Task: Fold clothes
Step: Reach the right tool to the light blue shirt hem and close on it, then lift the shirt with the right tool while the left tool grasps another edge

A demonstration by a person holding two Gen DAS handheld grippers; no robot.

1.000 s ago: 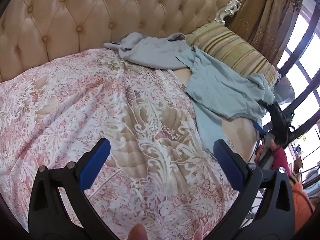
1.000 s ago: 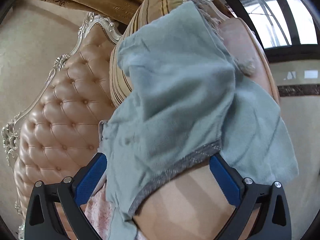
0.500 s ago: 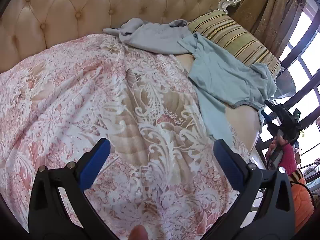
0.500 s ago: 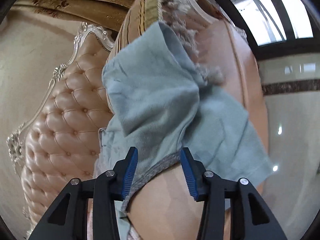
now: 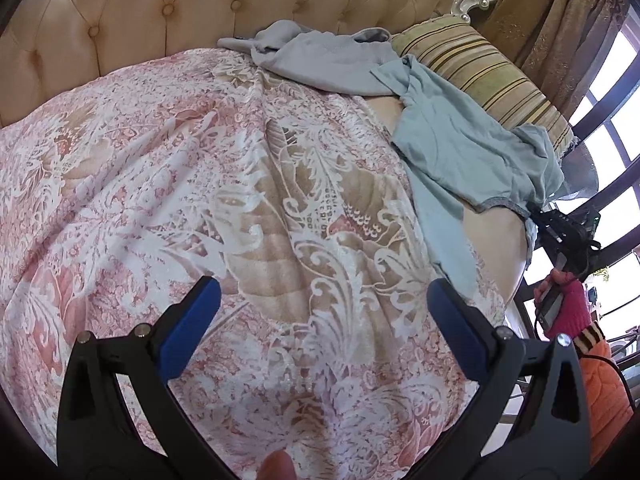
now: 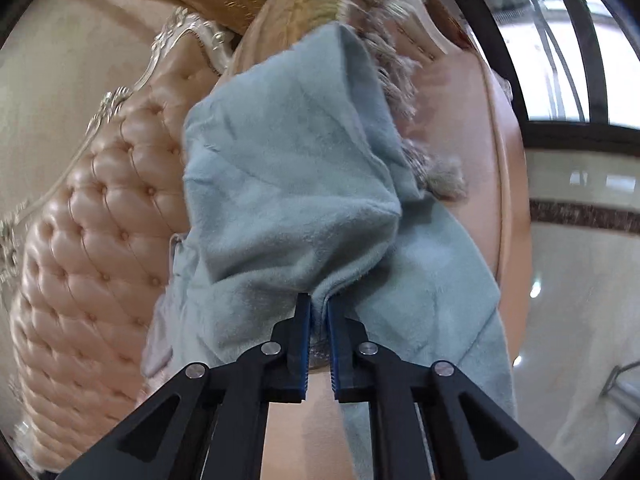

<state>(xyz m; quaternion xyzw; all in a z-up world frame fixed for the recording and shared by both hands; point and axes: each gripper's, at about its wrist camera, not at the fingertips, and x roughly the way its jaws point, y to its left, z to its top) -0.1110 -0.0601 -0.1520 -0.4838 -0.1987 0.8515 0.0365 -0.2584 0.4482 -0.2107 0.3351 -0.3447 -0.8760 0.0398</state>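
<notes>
already pinched at its grey hem by the right tool (image 6: 318, 314): soft, light blue-green garment (image 6: 288, 184), draped over sofa arm beside striped cushion (image 5: 480, 76). limp, best lifted by hem corners. left tool (image 5: 320, 320) apart, empty.

garment (image 5: 472, 152) on bed edge | cushion (image 5: 492, 80) behind it | bedspread (image 5: 200, 200) to its left

Rumpled pale-blue garment (image 6: 288, 184) (grey-trimmed hem) draped over sofa arm, beside grey garment (image 5: 332, 60).
</notes>
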